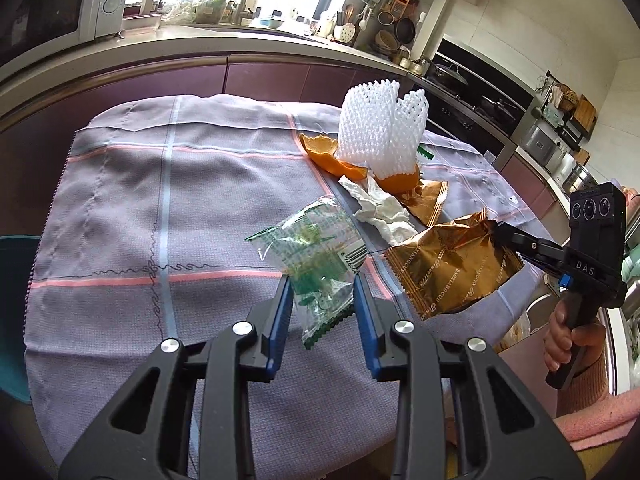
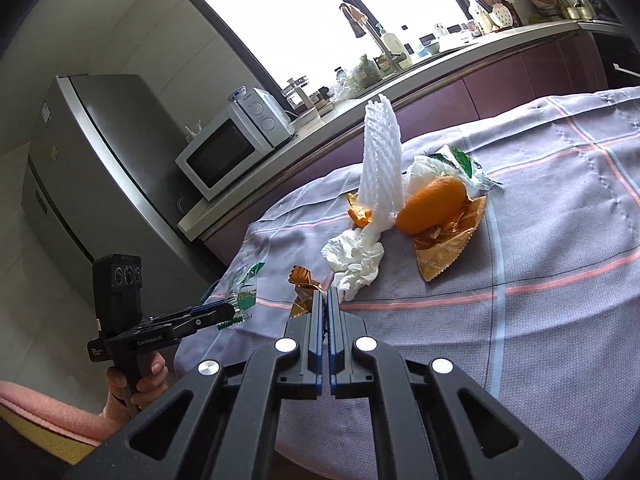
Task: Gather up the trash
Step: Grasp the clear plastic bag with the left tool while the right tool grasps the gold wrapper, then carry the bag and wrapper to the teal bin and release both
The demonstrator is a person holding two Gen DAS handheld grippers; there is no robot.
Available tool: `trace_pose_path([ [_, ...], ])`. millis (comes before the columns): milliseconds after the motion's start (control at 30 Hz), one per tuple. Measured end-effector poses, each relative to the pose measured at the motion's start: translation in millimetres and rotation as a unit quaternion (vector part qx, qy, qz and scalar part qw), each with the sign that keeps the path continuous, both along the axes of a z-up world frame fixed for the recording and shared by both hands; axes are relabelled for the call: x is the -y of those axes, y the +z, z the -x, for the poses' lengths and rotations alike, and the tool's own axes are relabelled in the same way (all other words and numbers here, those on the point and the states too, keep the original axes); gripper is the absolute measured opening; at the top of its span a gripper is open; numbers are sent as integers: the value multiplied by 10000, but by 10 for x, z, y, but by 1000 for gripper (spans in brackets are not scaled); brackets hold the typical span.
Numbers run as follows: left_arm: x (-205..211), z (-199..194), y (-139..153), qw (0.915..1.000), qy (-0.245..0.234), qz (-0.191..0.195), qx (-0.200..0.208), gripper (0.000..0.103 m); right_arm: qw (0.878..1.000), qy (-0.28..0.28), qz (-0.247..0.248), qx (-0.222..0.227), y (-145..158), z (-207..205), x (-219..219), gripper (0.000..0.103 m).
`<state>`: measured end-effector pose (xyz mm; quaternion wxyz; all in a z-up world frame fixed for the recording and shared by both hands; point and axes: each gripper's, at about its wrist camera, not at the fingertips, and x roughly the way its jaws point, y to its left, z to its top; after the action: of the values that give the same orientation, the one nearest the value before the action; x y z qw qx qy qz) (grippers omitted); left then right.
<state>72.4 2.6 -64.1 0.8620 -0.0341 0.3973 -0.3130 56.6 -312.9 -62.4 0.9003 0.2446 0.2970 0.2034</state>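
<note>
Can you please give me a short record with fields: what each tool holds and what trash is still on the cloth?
left tool: shut on green wrapper
right tool: shut on gold wrapper
still on cloth: white foam net, orange peel, crumpled tissue, second gold wrapper
surface: striped grey cloth

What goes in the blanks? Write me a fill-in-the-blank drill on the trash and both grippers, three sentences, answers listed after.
1. The left gripper is shut on a clear snack wrapper printed in ____.
2. The foil wrapper pinched in the right gripper is ____ in colour.
3. Next to the orange peel on the cloth stands a foam net whose colour is ____.

Missing words: green; gold; white.
</note>
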Motion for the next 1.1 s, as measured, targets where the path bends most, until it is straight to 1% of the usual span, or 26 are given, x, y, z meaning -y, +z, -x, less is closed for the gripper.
trace_pose_path([
  [200, -230, 17, 69, 9997, 210, 50, 80, 31, 9998, 167, -66, 85, 64, -75, -134, 2],
  [333, -407, 40, 121, 9991, 384, 77, 147, 31, 9992, 348, -130, 131, 105, -198, -265, 2],
  [667, -901, 67, 187, 9950, 971, 98, 204, 31, 9944, 990, -323, 193, 136, -624, -824, 2],
  [867, -1225, 88, 232, 9902, 1362, 92, 292, 31, 9886, 1428, -443, 170, 179, -884, -1210, 1],
  [1100, -1655, 74, 284, 9807, 1920, 48, 371, 31, 9812, 1875, -412, 200, 255, -1153, -1675, 1],
])
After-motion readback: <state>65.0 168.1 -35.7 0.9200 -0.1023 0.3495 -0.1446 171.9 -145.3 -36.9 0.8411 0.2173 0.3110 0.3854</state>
